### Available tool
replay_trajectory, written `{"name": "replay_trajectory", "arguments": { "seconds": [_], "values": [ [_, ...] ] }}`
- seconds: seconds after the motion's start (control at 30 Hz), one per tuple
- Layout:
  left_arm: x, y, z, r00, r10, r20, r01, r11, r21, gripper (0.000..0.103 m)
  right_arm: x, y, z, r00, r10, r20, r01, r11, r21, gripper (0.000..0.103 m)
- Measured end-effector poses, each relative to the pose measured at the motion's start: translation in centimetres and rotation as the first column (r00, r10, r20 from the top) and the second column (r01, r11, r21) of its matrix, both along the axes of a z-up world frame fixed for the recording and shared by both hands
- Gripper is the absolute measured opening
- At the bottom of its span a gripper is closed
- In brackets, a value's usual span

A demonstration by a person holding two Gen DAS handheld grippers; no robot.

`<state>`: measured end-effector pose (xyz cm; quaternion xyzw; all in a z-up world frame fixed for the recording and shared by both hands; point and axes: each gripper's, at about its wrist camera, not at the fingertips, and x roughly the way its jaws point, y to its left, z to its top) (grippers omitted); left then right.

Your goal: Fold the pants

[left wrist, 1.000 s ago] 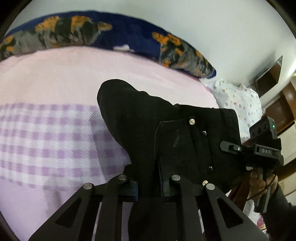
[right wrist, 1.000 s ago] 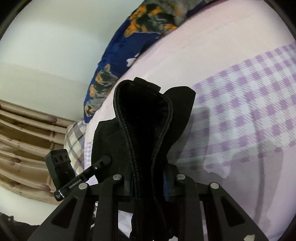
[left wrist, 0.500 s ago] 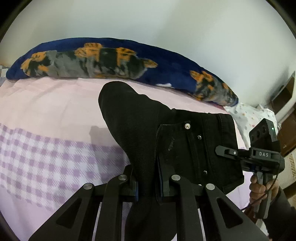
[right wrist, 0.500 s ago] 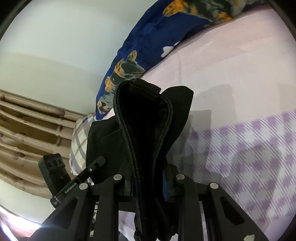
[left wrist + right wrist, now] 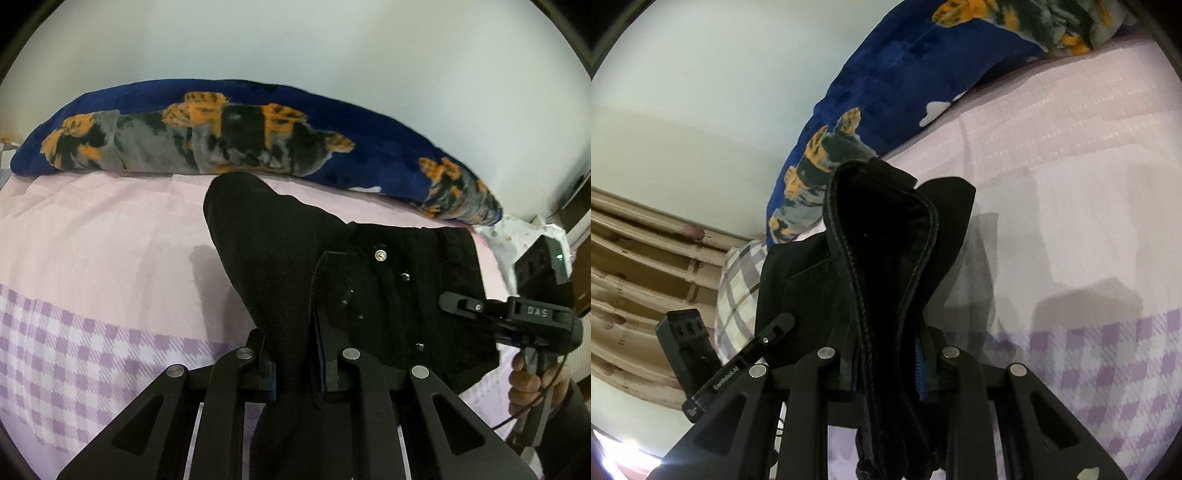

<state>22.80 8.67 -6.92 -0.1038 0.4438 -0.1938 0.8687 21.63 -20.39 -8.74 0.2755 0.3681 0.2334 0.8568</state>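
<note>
Black pants (image 5: 332,266) held up above the pink-and-lilac bedsheet (image 5: 92,236), waistband end bunched and clamped in both tools: left gripper (image 5: 295,363) and right gripper (image 5: 886,365) each closed tight on denim. To fold well, judge: keep both grips level, cloth taut between them, lower evenly so edges align. Readable: "DAS" on one tool, "GenRobot.AI" on the other.

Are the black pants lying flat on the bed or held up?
Held up: both the left gripper and right gripper pinch the black pants above the bed.
</note>
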Motion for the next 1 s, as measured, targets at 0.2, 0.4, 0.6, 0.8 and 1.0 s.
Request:
{"name": "replay_trajectory", "arguments": {
  "seconds": [0.2,0.4,0.6,0.8,1.0],
  "values": [
    [0.9,-0.3,-4.5,0.998,0.057,-0.012,-0.055,0.988,0.147,0.044,0.1,1.0,-1.6,0.994,-0.085,0.064,0.098,0.965,-0.243,0.035],
    [0.7,-0.4,-5.9,0.997,0.078,0.024,-0.081,0.982,0.173,0.055,0.1,0.9,-2.4,0.990,-0.120,0.075,0.137,0.945,-0.298,0.045],
    [0.4,-0.5,-6.1,0.994,0.100,0.044,-0.107,0.974,0.201,0.061,-0.2,1.3,-2.2,0.985,-0.154,0.077,0.171,0.923,-0.345,0.051],
    [-2.1,-0.3,-6.1,0.992,0.112,0.049,-0.120,0.970,0.209,0.062,-3.0,1.2,-2.7,0.983,-0.168,0.074,0.184,0.914,-0.362,0.053],
    [-6.2,-0.3,-5.9,0.985,0.160,0.056,-0.169,0.958,0.232,0.063,-7.5,0.7,-2.8,0.968,-0.220,0.117,0.247,0.911,-0.332,0.056]
  ]
}}
